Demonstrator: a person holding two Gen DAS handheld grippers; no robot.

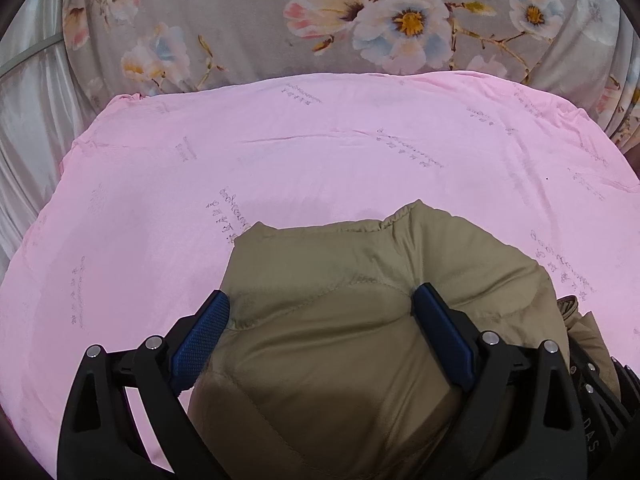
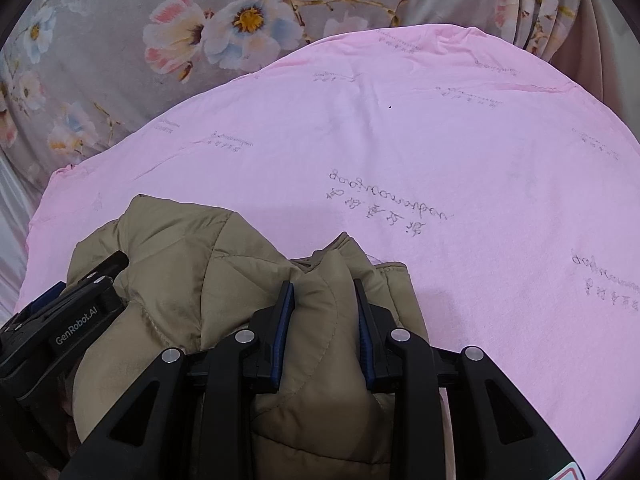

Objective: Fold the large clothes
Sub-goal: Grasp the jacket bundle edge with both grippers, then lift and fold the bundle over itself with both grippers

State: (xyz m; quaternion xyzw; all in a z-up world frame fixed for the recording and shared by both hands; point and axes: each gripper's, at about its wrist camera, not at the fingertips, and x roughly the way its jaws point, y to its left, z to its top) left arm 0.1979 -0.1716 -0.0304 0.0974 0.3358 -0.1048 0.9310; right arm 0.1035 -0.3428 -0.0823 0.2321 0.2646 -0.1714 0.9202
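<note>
A tan quilted puffy jacket [image 1: 340, 320] lies bunched on a pink sheet [image 1: 280, 160]. My left gripper [image 1: 320, 300] straddles a thick puffed part of it, its blue-padded fingers [image 1: 204, 332] wide apart and pressing the fabric's sides. In the right wrist view the same jacket [image 2: 180, 264] sits at the lower left. My right gripper [image 2: 324, 292] is closed narrowly on a raised fold of the jacket. The left gripper's black body [image 2: 68, 320] shows at the left of that view, close beside the right one.
The pink sheet [image 2: 460, 140] with grey script print covers the surface ahead. A grey floral bedcover [image 1: 280, 20] lies beyond it. Pale satin fabric [image 1: 28, 100] hangs at the left edge.
</note>
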